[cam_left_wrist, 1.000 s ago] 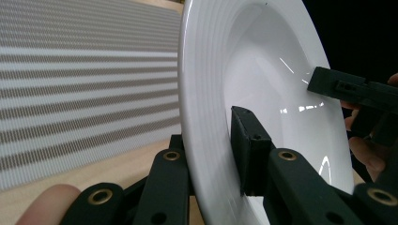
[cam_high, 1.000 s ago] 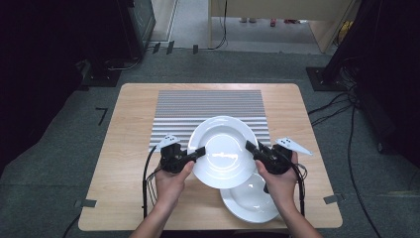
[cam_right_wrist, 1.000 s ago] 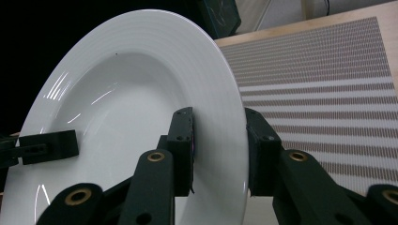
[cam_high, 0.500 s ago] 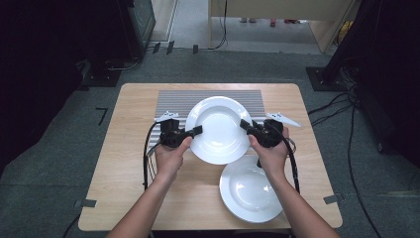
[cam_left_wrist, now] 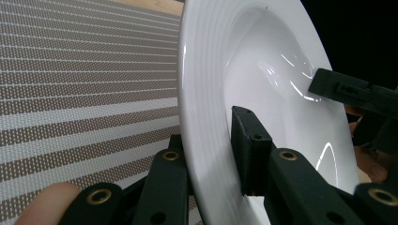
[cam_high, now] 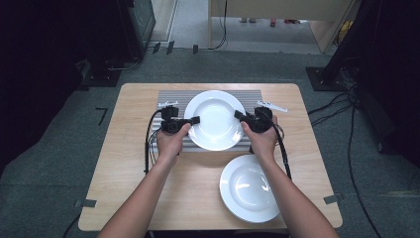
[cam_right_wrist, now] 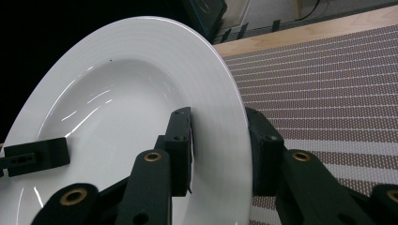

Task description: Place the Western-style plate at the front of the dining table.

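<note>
Left gripper (cam_high: 190, 121) is clamping the left rim of the white glazed deep plate (cam_high: 216, 120) — right gripper (cam_high: 241, 117) is pinching the opposite rim, holding it over the striped woven placemat (cam_high: 174, 98) near the wooden table's (cam_high: 129, 163) far edge. Judgement: thin rim bites on slick glaze — uneven lowering could be slipping it free. A second white plate (cam_high: 250, 189) is sitting at the near right corner.

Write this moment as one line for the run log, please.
left gripper: shut on held plate rim | right gripper: shut on opposite rim | held plate: above striped mat | second plate: on table, near edge
</note>
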Motion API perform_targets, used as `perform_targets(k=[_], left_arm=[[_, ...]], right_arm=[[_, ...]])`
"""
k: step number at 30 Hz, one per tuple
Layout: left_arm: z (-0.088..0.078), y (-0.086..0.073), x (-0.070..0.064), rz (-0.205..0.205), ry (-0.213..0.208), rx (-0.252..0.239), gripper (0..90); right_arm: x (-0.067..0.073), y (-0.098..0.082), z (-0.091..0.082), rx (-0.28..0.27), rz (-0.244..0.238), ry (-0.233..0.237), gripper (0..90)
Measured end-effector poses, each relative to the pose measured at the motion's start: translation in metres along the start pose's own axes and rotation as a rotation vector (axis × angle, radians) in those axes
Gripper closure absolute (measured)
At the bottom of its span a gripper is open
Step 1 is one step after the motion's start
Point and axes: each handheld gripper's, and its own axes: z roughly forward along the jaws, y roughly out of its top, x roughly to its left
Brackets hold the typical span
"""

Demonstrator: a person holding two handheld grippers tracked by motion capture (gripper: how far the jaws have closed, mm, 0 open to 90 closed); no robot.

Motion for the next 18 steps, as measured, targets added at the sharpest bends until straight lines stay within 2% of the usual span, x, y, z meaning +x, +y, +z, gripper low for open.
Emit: perform_targets(k=[3,5,8,14,18], left_arm=[[0.009,0.003,0.009,-0.025,-0.003,0.018,76.4],[0.016,0.003,0.013,-0.064,-0.001,0.023,76.6],[0.027,0.004,0.018,-0.094,0.000,0.029,76.6],[0.040,0.006,0.033,-0.137,0.003,0.040,76.7],[0.042,0.007,0.041,-0.144,0.031,0.048,76.3]], right_arm=[[-0.007,0.004,0.012,0.043,0.006,0.007,67.6],[-0.011,0.007,0.020,0.062,0.006,0.003,67.4],[-0.018,0.011,0.031,0.071,0.008,-0.009,67.0],[-0.027,0.013,0.049,0.101,0.011,-0.025,67.2],[-0.026,0.011,0.061,0.131,0.013,-0.034,66.8]])
